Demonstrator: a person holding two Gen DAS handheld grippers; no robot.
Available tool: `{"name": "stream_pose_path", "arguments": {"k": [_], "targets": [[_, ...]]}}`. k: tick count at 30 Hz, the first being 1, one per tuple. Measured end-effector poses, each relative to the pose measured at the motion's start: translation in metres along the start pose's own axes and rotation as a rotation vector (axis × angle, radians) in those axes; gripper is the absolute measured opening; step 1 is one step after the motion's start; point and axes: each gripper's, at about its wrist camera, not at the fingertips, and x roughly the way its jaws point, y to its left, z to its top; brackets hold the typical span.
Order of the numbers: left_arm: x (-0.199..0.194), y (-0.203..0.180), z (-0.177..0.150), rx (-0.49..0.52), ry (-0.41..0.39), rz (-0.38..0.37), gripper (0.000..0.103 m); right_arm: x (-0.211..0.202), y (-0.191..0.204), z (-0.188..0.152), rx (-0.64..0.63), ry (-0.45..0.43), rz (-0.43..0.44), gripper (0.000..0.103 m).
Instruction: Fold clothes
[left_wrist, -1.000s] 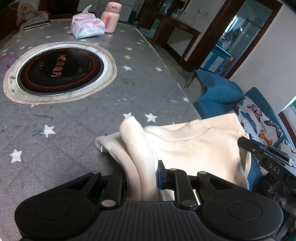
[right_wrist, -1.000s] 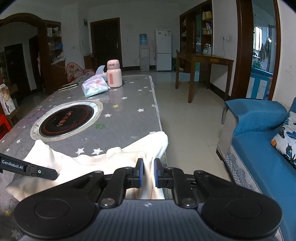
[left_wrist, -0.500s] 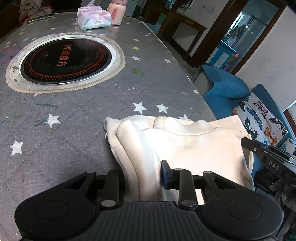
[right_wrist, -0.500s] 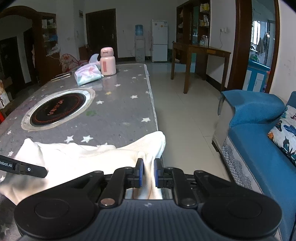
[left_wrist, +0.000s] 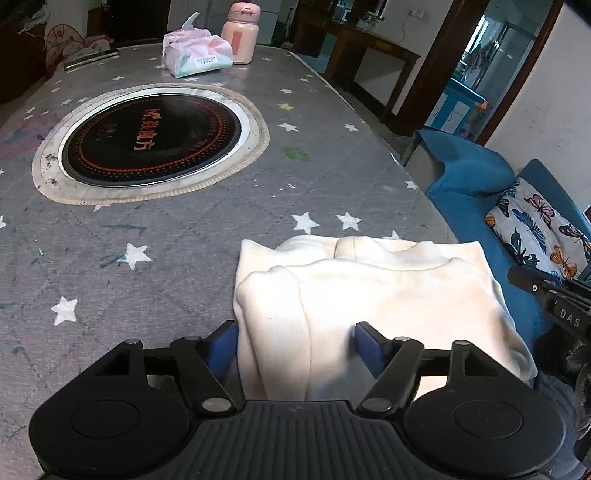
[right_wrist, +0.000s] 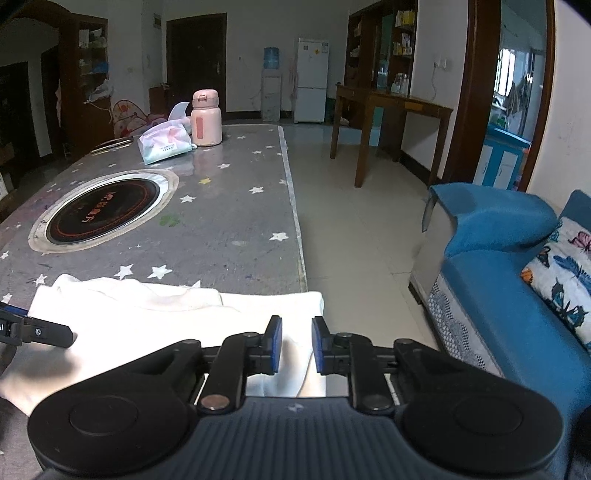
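A cream garment (left_wrist: 369, 291) lies folded flat at the near right corner of the grey star-patterned table (left_wrist: 184, 236). My left gripper (left_wrist: 295, 345) is open, its blue pads wide apart on either side of the garment's near left edge. In the right wrist view the garment (right_wrist: 147, 317) lies flat with its right edge at the table edge. My right gripper (right_wrist: 296, 343) is open with a narrow gap, its pads just off the cloth at the near right edge. The left gripper's finger (right_wrist: 40, 332) shows at the left.
A round black induction hob (left_wrist: 147, 140) is set in the table. A tissue pack (left_wrist: 197, 55) and pink bottle (left_wrist: 242, 33) stand at the far end. A blue sofa (right_wrist: 517, 295) stands right of the table, across tiled floor (right_wrist: 354, 236).
Both grippers have let go of the garment and opened, the left wide. The raised fold has dropped and the garment now lies flat.
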Motion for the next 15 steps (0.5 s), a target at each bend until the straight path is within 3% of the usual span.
{"name": "stream_pose_path", "arguments": {"k": [5, 15], "targets": [[-0.002, 0.004, 0.002, 0.002, -0.011, 0.02, 0.082, 0.002, 0.012, 0.004, -0.021, -0.003, 0.035, 0.028], [-0.004, 0.011, 0.014, -0.002, -0.041, 0.028, 0.084, 0.028, 0.036, 0.005, -0.038, 0.037, 0.096, 0.028]]}}
